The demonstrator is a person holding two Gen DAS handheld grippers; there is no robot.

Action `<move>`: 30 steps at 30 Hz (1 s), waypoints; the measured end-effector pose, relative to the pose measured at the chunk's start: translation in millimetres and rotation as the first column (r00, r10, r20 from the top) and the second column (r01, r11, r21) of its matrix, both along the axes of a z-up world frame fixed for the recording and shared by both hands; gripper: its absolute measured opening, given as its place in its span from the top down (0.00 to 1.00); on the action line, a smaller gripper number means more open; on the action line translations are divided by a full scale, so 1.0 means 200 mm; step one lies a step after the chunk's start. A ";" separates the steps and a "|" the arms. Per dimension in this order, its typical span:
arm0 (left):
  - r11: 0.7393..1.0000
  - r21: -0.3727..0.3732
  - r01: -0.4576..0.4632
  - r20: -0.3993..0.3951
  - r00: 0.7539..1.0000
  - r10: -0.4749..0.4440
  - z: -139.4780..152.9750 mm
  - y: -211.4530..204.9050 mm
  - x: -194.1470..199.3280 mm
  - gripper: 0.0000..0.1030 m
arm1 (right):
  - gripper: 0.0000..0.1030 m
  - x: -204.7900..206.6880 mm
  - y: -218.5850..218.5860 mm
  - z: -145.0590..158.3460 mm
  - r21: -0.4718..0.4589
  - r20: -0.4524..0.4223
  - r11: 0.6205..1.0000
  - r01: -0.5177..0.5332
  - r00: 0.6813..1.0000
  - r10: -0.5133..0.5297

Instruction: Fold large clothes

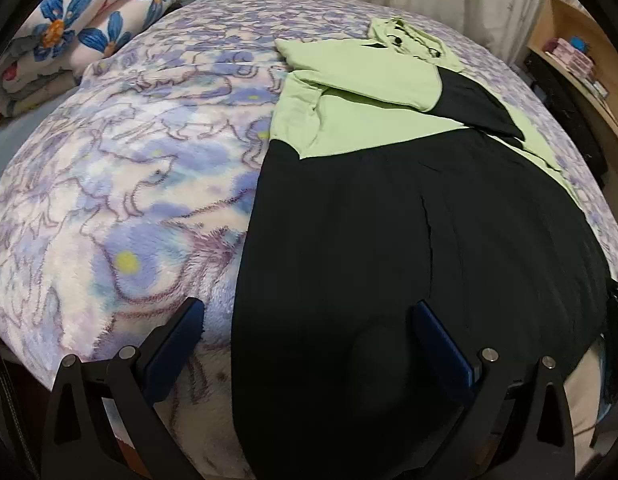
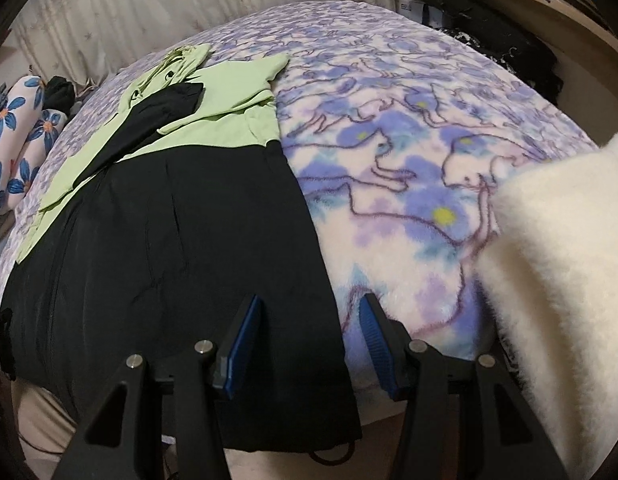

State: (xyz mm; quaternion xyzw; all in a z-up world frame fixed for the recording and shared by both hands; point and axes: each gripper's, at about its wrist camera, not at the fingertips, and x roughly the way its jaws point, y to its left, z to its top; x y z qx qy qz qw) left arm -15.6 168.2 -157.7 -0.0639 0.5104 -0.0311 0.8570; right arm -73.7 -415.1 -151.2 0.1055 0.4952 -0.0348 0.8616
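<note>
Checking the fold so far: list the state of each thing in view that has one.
Dress: spread flat on the blanket, black skirt hem hanging over the near edge, green sleeves folded in across the top.
Blanket: spread over the bed.
Left gripper: open, astride the skirt's left edge.
Right gripper: open, astride the skirt's right edge.
Flowered bedding: rolled up.

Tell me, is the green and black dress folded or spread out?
Partly folded: the dress has its sleeves folded over the green top, while the black skirt lies spread flat on the blanket.
</note>
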 end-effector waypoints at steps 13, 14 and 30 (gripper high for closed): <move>0.999 -0.018 0.031 0.005 1.000 -0.031 0.06 0.02 -0.07 0.53 | 0.80 0.00 0.00 0.01 0.207 -0.020 0.971 -0.121 0.992 0.128; 0.999 -0.030 0.026 0.004 1.000 -0.026 0.06 0.03 -0.07 0.53 | 0.79 0.01 0.00 0.00 0.214 -0.022 0.969 -0.124 0.991 0.131; 0.995 0.009 0.098 -0.015 0.995 -0.097 0.07 -0.17 0.01 0.95 | 0.94 0.07 0.08 0.02 0.194 -0.007 0.969 -0.153 0.988 0.157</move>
